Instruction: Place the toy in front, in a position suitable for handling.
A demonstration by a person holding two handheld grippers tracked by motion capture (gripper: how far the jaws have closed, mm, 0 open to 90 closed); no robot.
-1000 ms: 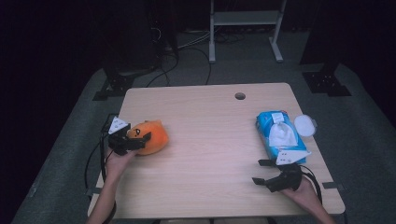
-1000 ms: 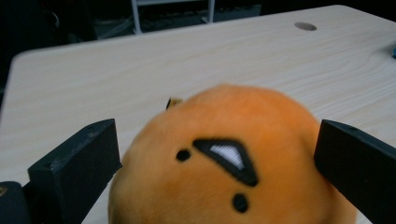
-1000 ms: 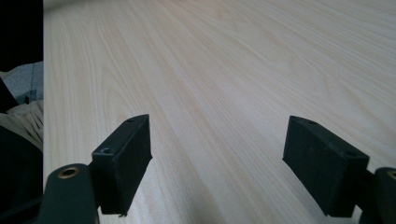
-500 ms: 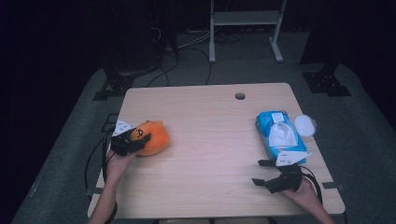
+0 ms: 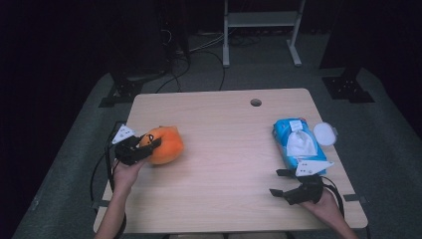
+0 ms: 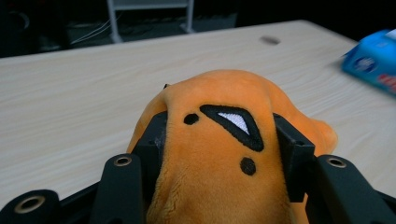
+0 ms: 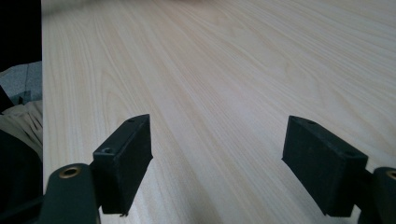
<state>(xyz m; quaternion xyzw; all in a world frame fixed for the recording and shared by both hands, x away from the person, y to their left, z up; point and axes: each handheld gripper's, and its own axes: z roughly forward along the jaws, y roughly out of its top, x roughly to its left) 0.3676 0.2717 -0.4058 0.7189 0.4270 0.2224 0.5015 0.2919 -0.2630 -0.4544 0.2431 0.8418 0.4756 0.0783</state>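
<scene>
An orange plush toy [image 5: 166, 144] sits at the left side of the wooden table [image 5: 224, 149]. My left gripper [image 5: 147, 143] has just been closing and its jaws now press into the toy from both sides. In the left gripper view the plush [image 6: 219, 140] bulges between the two black pads [image 6: 150, 151], its embroidered eye facing up. My right gripper [image 5: 278, 183] rests near the table's front right edge with its jaws wide open. Nothing lies between its fingers [image 7: 123, 161], just bare wood.
A blue pack of wet wipes [image 5: 297, 144] lies at the right, just beyond the right gripper, with a round white lid [image 5: 324, 133] beside it. A cable hole [image 5: 256, 102] is near the far edge. Metal stand legs and cables sit on the floor behind.
The left gripper's jaws have closed onto the orange plush, and the hand has lifted slightly and shifted right with it. The right gripper has stayed in place.
</scene>
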